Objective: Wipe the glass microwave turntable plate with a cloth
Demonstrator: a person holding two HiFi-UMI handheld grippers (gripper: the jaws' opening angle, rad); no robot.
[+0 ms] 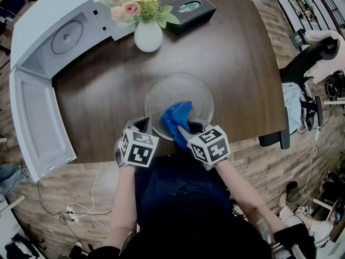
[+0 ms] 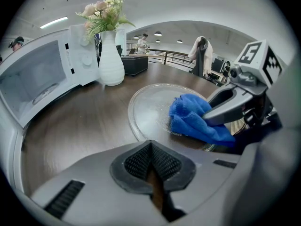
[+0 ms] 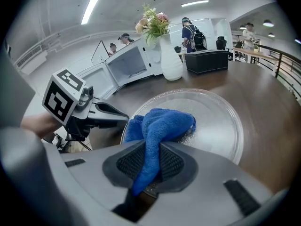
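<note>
Listing what I see on my feeds, item by item.

Item one, glass turntable plate (image 1: 180,88): lies flat on the dark wooden table (image 1: 237,63), near the table's front edge, just ahead of both grippers.

Item two, blue cloth (image 1: 177,118): bunched, resting on the near part of the plate and spilling over its near rim toward me.

Item three, right gripper (image 1: 190,128): my right gripper view shows its jaws pinching a fold of the cloth, with a tail of it hanging down between the pads.

Item four, left gripper (image 1: 143,124): jaws pressed together with nothing between them; I read only table wood through the slit below. It sits just beside the plate's near-left rim, and I cannot tell whether it touches the glass.

Item five, white microwave (image 1: 54,42): at the table's far left, door (image 1: 35,123) swung open toward me.

Item six, white vase (image 1: 148,35) holding flowers (image 1: 141,1): upright beyond the plate, apart from it.

Item seven, black box (image 1: 190,8): behind the vase, at the far edge
</note>
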